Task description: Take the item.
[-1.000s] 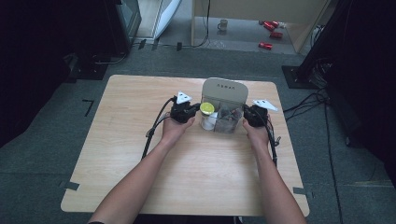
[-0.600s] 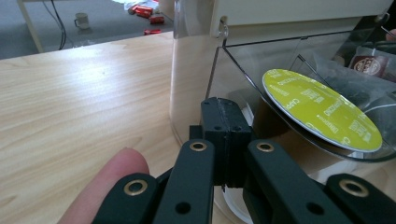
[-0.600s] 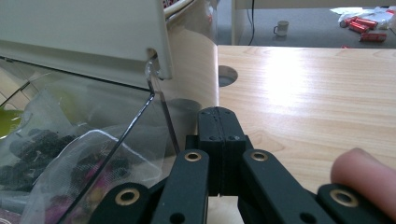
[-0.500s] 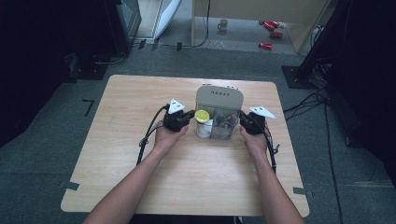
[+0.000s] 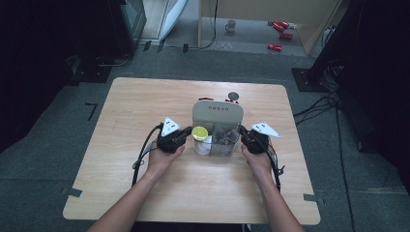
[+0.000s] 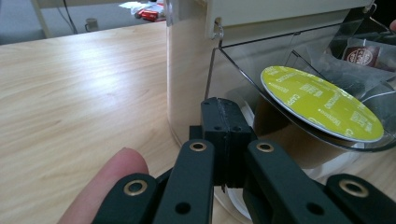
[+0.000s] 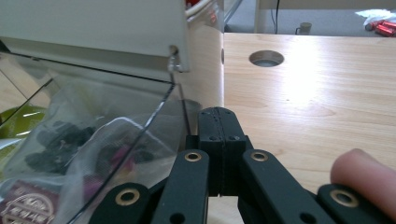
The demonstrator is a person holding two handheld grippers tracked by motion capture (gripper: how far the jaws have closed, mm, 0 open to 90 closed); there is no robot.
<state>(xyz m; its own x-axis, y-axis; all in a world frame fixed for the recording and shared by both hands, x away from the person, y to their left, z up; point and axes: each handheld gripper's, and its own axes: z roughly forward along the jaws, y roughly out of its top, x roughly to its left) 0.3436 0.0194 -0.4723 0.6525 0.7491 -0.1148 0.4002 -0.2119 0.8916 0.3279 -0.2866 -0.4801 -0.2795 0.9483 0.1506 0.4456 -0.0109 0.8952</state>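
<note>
In the high view, the container (image 5: 217, 126) had slid nearer the person than 1 second earlier, flanked by both grippers; left gripper (image 6: 226, 135) view: jaws pressed together, empty, against its clear wall; right gripper (image 7: 218, 142) view: likewise together, suggesting a 2-sided push.
</note>
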